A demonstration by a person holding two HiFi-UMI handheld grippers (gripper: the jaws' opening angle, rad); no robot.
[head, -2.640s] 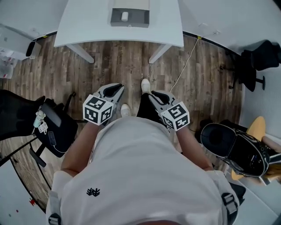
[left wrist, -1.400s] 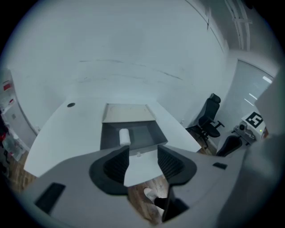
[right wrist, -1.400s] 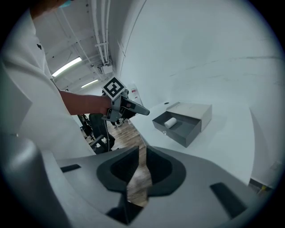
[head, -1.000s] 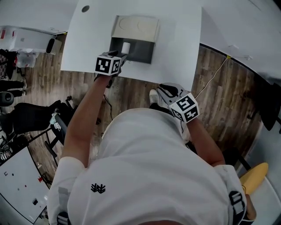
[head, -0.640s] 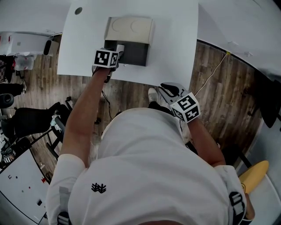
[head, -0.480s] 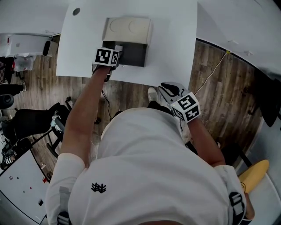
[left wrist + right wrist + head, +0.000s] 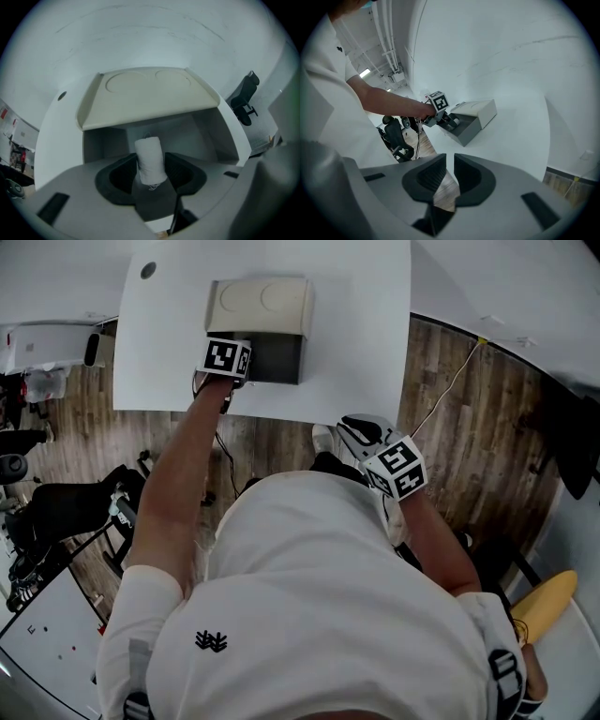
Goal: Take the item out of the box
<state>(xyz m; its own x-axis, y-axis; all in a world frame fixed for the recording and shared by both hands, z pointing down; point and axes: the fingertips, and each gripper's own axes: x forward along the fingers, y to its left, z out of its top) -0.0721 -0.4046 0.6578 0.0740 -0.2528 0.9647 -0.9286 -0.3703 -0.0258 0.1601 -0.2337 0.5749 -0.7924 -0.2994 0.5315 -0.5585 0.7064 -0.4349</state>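
Roll [image 7: 149, 157], soft-looking and likely light, stood in the box [image 7: 212, 133] between your left gripper's [image 7: 151, 165] spread, just-closing fingers; its middle suited gripping.

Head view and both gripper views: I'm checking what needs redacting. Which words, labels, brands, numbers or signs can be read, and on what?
No readable text in any view.
marker cubes: black-and-white square patterns, no letters.
shirt emblem: small black symbol, no words.
box lid: two embossed rounds, no print.

Contact between the item [image 7: 149, 154] and the pads of the left gripper [image 7: 151, 164] cannot be determined. In the head view, the item is concealed behind the marker cube [image 7: 228, 357].
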